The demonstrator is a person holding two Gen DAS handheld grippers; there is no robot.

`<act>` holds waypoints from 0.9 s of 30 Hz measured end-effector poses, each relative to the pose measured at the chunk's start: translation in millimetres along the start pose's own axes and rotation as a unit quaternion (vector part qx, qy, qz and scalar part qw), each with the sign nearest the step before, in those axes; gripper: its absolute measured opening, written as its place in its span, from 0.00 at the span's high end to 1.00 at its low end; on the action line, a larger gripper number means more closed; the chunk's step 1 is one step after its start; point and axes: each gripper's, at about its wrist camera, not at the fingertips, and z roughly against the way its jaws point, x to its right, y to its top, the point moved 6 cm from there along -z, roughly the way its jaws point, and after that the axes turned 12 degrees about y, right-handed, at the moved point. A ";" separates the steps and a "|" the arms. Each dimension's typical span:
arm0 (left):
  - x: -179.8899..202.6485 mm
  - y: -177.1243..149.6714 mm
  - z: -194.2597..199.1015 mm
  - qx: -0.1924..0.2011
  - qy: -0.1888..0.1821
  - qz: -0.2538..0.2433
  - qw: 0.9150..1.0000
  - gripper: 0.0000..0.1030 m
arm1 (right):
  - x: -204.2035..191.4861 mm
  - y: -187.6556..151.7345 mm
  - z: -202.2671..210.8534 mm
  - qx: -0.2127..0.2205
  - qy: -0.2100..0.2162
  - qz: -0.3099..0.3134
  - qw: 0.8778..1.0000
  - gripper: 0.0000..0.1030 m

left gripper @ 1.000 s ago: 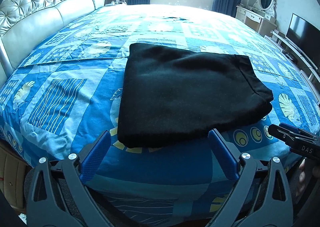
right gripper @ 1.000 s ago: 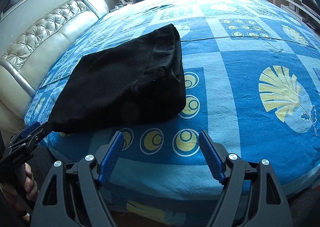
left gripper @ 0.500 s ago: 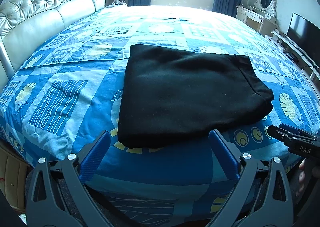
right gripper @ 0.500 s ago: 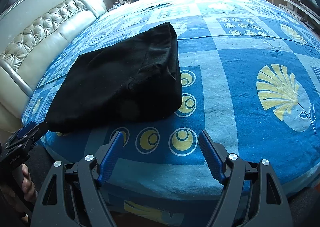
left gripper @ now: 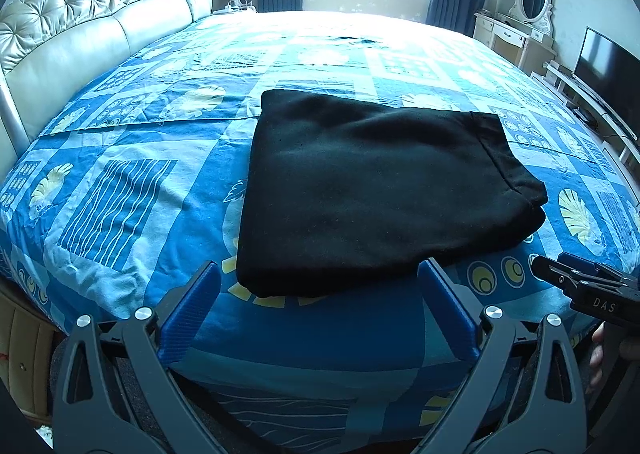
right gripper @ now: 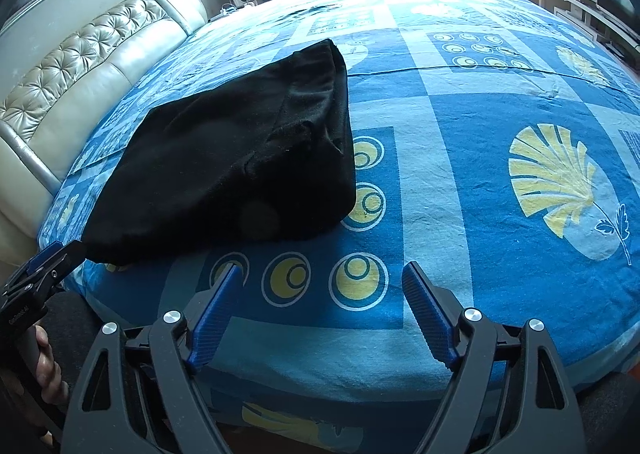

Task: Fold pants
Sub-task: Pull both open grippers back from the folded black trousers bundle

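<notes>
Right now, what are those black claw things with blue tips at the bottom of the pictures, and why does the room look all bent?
Those claws are grabbing tools. A person holds one in each hand, and each tool has a small camera looking out along its two fingers. The camera lens is very wide, so it bends the room.

One picture comes from the left gripper, the other from the right gripper. In each picture you can also spot the other tool at the edge.

On the bed, with its blue patterned sheet, lie black pants, already folded into a neat flat pile.

Nothing is held. The left gripper is open, with the near edge of the pants just beyond its tips. The right gripper's jaws are opening, with only the sheet in front of them.
</notes>
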 end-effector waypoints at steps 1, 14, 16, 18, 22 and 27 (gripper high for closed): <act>0.2 0.5 0.6 0.001 0.000 0.000 1.000 0.04 | 0.0 -0.1 -0.3 0.000 -0.001 0.000 1.000 0.20; -0.4 1.3 4.7 0.004 -0.010 0.012 1.000 0.04 | -4.8 -5.0 -4.9 -0.010 0.003 0.003 1.000 0.20; -1.4 1.7 4.7 0.004 -0.009 0.015 1.000 0.04 | -5.1 -5.2 -5.5 -0.012 0.004 0.002 1.000 0.20; -1.8 2.0 4.9 0.005 -0.005 0.014 1.000 0.04 | -4.9 -5.5 -6.1 -0.013 0.005 0.001 1.000 0.19; -2.5 2.0 4.6 0.002 -0.005 0.016 1.000 0.04 | -5.7 -6.8 -7.5 -0.015 0.007 0.000 1.000 0.19; -3.4 1.8 1.8 -0.006 0.002 0.013 1.000 0.04 | -6.9 -7.9 -8.5 -0.018 0.008 0.000 1.000 0.19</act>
